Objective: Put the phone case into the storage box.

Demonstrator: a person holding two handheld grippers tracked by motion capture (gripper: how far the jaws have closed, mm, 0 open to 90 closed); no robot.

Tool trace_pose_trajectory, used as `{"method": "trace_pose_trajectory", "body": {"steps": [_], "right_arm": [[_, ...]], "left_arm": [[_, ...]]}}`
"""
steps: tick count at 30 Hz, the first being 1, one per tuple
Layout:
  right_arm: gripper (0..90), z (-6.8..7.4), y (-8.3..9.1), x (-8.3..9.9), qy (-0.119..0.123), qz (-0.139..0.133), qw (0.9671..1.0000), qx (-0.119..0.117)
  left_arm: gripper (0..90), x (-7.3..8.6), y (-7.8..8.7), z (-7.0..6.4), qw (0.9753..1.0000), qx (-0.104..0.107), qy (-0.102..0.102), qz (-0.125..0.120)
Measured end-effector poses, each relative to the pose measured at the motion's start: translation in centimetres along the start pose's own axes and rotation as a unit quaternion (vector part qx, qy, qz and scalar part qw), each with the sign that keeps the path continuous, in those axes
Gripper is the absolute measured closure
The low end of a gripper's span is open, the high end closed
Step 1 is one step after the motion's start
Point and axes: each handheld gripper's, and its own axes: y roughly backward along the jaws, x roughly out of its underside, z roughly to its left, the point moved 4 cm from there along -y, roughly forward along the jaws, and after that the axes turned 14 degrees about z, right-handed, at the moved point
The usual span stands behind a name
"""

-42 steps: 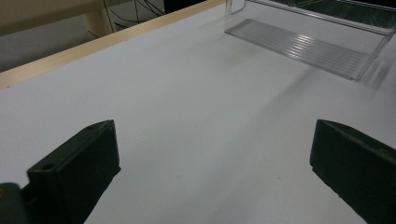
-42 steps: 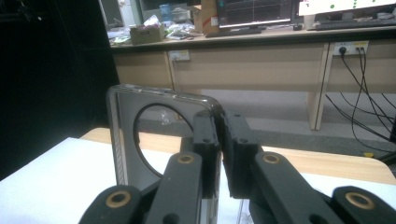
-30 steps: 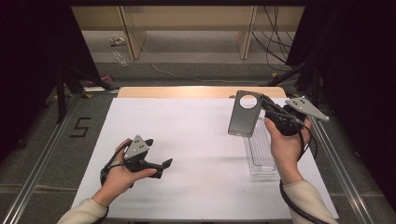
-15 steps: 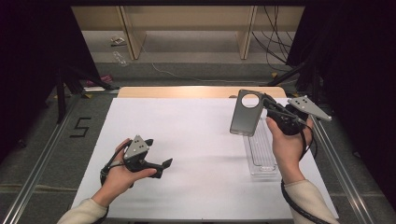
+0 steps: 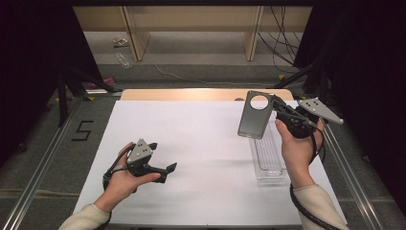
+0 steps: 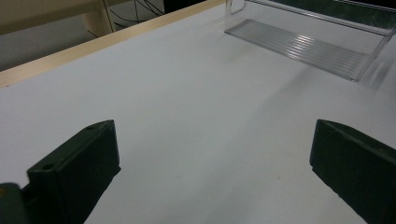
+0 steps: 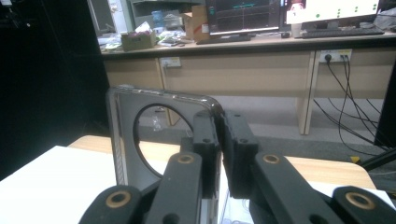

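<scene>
The right gripper clamps the edge of a grey case, holding it upright above the clear tray. The left gripper, jaws wide, hovers over the white surface.

Black numeral "5" marked on the grey floor left of the table, screen text on the monitors too small to read

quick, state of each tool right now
left tool: open, holding nothing.
right tool: closed on the phone case, lifted above the clear tray.
</scene>
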Motion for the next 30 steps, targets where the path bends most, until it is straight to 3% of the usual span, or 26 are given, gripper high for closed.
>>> {"method": "trace_pose_trajectory", "body": {"steps": [30], "right_arm": [[84.8, -0.73, 0.36, -0.31, 0.000, -0.006, 0.9999, 0.012]], "left_arm": [[1.2, -0.02, 0.03, 0.02, 1.0000, -0.001, 0.000, -0.001]]}}
